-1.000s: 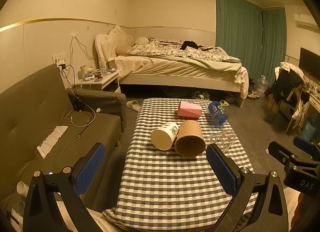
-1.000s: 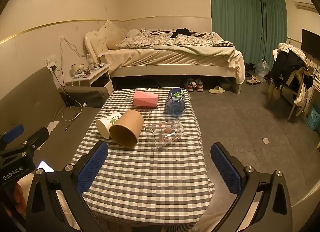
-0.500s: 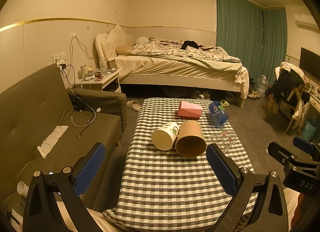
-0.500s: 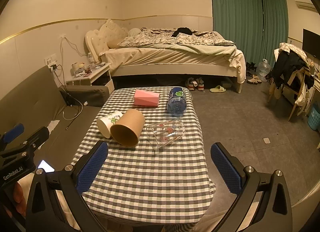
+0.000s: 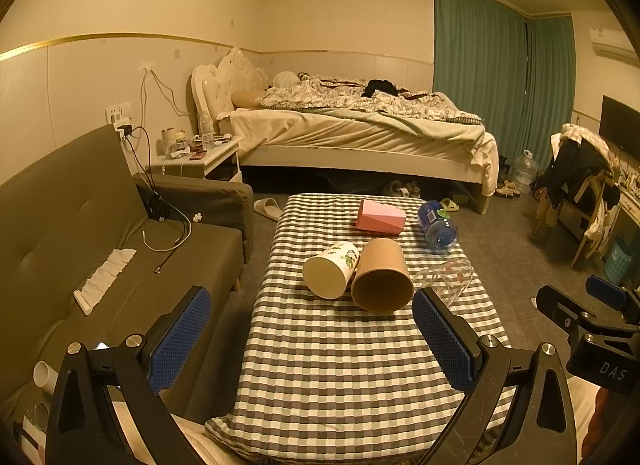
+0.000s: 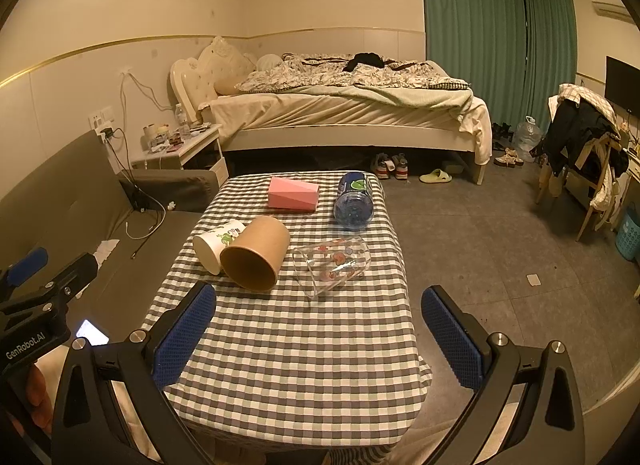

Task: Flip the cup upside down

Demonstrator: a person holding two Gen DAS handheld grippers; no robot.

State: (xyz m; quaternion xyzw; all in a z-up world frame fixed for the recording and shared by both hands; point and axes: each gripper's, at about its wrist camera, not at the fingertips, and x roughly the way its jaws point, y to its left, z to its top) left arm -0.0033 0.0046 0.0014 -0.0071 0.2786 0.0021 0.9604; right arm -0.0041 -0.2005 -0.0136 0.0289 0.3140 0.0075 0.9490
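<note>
- Left gripper (image 5: 312, 339) was held level over the near end of the checked table (image 5: 340, 377), fingers spread wide, nothing between the pads (image 5: 178, 339).
- Right gripper (image 6: 318, 339) sat in the same pose, jaws wide apart and empty, aimed down the table toward the bed (image 6: 352, 105).
- Three cups lay on their sides mid-table: a white printed cup (image 5: 330, 269) touching a brown paper cup (image 5: 382, 275) at its 3 o'clock; a clear glass (image 6: 332, 265) just beside the brown one, again at 3 o'clock.
- All cup mouths faced the grippers, well apart from both.
- At 12 o'clock beyond the cups: a pink box (image 6: 292, 193) and a blue bottle (image 6: 354, 201) lying down.
- Sofa (image 5: 80, 225) ran along the table's 9 o'clock side.
</note>
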